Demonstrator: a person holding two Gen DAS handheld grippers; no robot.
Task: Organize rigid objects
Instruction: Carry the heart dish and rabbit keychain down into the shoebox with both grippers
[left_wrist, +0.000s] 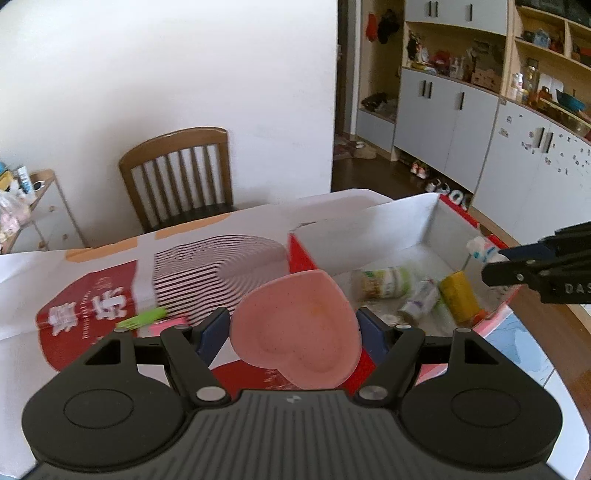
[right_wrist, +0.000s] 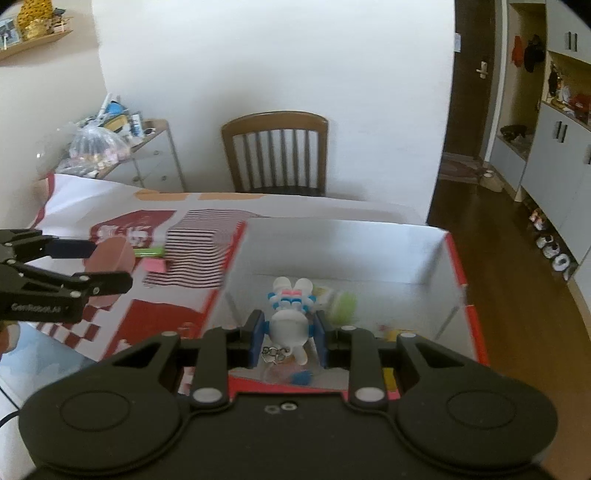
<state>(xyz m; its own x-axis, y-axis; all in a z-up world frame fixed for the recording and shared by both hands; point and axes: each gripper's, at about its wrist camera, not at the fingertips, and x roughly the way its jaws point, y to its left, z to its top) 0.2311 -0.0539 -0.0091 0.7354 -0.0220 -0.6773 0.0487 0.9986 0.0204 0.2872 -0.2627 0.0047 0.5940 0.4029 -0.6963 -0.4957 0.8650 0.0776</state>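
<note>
My left gripper (left_wrist: 293, 328) is shut on a pink heart-shaped dish (left_wrist: 295, 328) and holds it above the table, just left of the red-and-white box (left_wrist: 388, 225). My right gripper (right_wrist: 289, 332) is shut on a white rabbit figurine (right_wrist: 290, 317) with a blue and pink band, held over the box (right_wrist: 343, 243). In the left wrist view the right gripper (left_wrist: 495, 264) shows at the right with the figurine (left_wrist: 480, 249) over the box's right rim. In the right wrist view the left gripper (right_wrist: 107, 266) with the pink dish (right_wrist: 110, 251) shows at the left.
Inside the box lie a green-labelled jar (left_wrist: 384, 282), a yellow bottle (left_wrist: 460, 297) and a small grey bottle (left_wrist: 419, 302). A green lighter (left_wrist: 142, 319) and a pink block (left_wrist: 168, 326) lie on the patterned table cover. A wooden chair (left_wrist: 181, 173) stands behind the table.
</note>
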